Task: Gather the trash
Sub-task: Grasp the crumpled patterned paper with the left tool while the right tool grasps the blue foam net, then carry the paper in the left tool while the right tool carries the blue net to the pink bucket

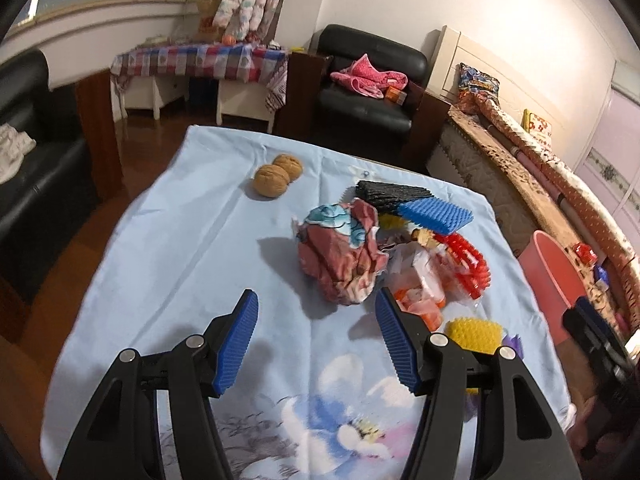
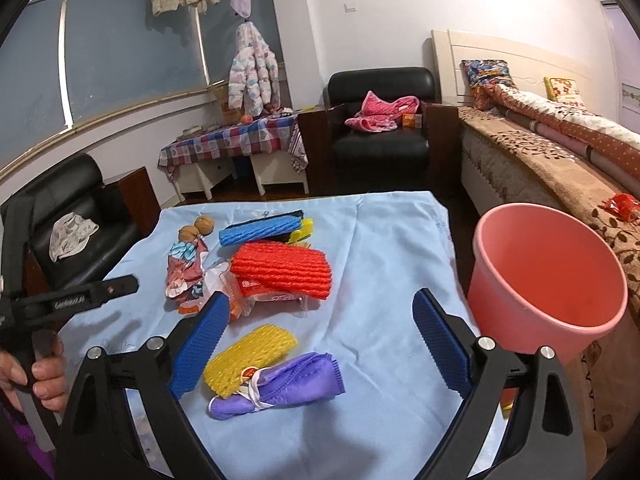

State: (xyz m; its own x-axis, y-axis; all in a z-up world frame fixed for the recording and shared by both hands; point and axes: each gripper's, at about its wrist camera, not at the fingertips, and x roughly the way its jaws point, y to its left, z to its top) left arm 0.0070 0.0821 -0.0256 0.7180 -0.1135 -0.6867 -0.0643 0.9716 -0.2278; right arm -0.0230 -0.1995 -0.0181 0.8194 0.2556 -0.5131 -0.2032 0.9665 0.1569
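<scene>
Trash lies scattered on a table under a light blue cloth (image 2: pixel 384 248) with a flower print at its near end. At the middle of the heap sits a crumpled red-brown printed wrapper (image 1: pixel 342 256), and just right of it a clear plastic bag with orange and red print (image 1: pixel 420 276); its lettering is too small and creased to read. Around these lie foam fruit nets: a red one (image 2: pixel 282 270) resting on the plastic bag, a blue one (image 2: pixel 260 230) lying over a black one (image 1: pixel 390 192), and a yellow one (image 2: pixel 250 354) nearer the camera, touching a purple net (image 2: pixel 288 384) tied with a white ribbon. Two walnuts (image 1: pixel 276 176) sit touching each other at the far left, apart from the heap. A pink plastic bucket (image 2: pixel 544 280) stands off the table's right edge, against a bed piled with rolled quilts, and looks empty as far as its inside shows. The left gripper (image 1: pixel 316 344) hovers with its blue pads wide apart and nothing between them, the crumpled wrapper just ahead and the plastic bag beside its right pad. The right gripper (image 2: pixel 320 348) is likewise spread wide and empty, above the yellow and purple nets, the bucket close to its right finger. In the right wrist view a hand (image 2: pixel 38 376) grips the left tool's handle; the pale marking on that tool is unreadable. Black armchairs and a checked-cloth table stand behind.
</scene>
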